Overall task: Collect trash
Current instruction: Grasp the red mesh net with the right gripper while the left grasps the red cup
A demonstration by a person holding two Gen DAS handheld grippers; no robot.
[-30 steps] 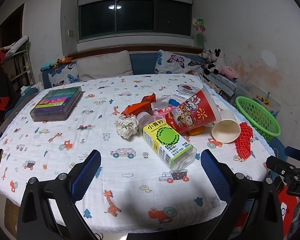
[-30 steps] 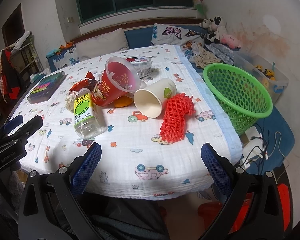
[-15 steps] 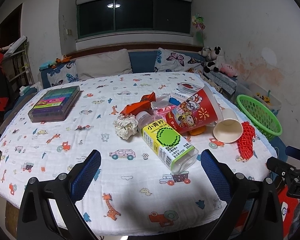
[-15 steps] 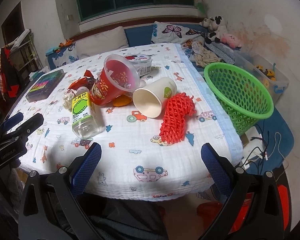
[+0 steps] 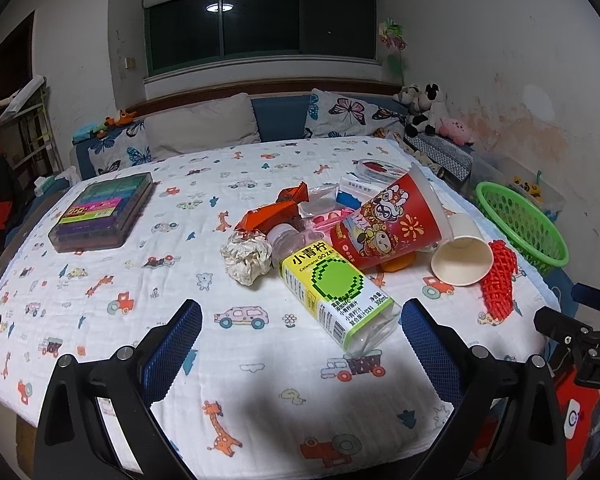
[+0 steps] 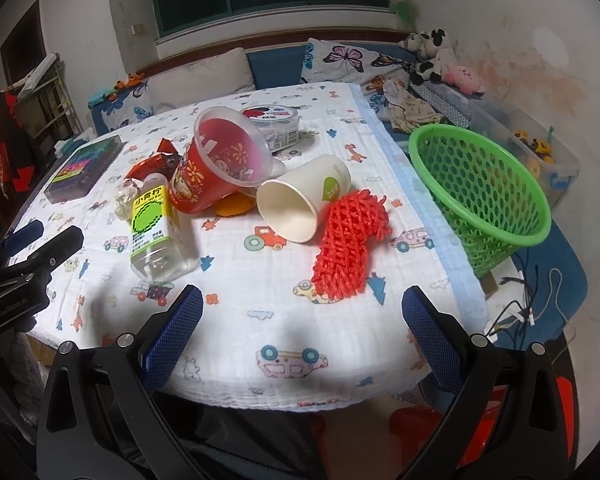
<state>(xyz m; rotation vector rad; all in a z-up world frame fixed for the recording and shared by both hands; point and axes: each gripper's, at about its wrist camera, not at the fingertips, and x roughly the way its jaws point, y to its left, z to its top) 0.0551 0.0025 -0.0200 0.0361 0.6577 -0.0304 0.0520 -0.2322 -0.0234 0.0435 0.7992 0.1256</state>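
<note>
From the left wrist camera, the left gripper [image 5: 300,322] is held above the near part of the table [image 5: 100,320], which has a white cloth with cartoon cars and animals. Its two blue fingers are spread wide and hold nothing. The trash lies in one heap past the fingertips. A clear bottle [image 5: 330,284] with a yellow-green label lies on its side, the bottom toward the camera. A crumpled paper ball [image 5: 247,255] touches it on the left. Behind them is an orange wrapper [image 5: 276,212]. A big red cup [image 5: 392,224] lies tilted, and beside it a white paper cup [image 5: 462,256] lies with the mouth toward the camera. A red foam net [image 5: 499,276] is just beside this cup. The green basket [image 5: 524,226] stands beyond the right edge of the table. A flat box [image 5: 102,210] is far to the left, well apart from the heap.

From the right wrist camera, the right gripper [image 6: 302,320] is also spread wide and empty, above the table edge. The red foam net [image 6: 350,240] lies just past its fingertips, touching the white paper cup [image 6: 304,200]. The red cup [image 6: 220,172] and the bottle [image 6: 156,228] are more to the left. A round lidded tub [image 6: 274,122] stands behind the red cup. The green basket [image 6: 480,188] is on the right, tilted, off the table. The left gripper [image 6: 28,256] shows at the left edge.
</note>
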